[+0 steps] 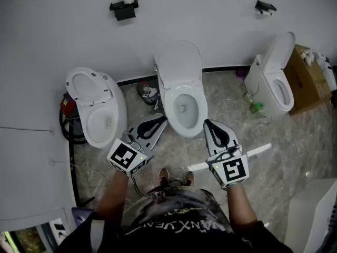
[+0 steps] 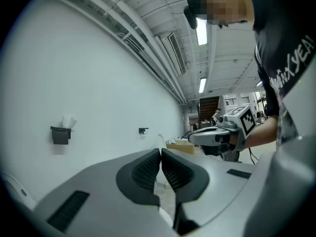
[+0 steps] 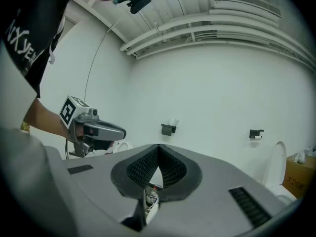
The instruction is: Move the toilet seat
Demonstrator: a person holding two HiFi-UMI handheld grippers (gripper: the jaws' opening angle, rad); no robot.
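The head view looks down on three white toilets against a white wall. The middle toilet [image 1: 181,107] has its lid [image 1: 180,65] raised against the wall, and its seat ring lies flat around the bowl. My left gripper [image 1: 162,118] hovers just left of that bowl's front and my right gripper [image 1: 207,122] just right of it. Neither touches the toilet. Both are shut with nothing between the pads. In the left gripper view the left gripper [image 2: 161,151] has its jaws pressed together, with the right gripper [image 2: 217,135] beyond. In the right gripper view the right gripper [image 3: 158,146] is likewise shut.
A left toilet [image 1: 97,109] and a right toilet [image 1: 271,78] flank the middle one, both with lids up. A bottle [image 1: 149,94] stands by the wall between left and middle. A cardboard box [image 1: 305,78], a green bottle [image 1: 255,107] and a tissue holder [image 1: 124,7] are nearby.
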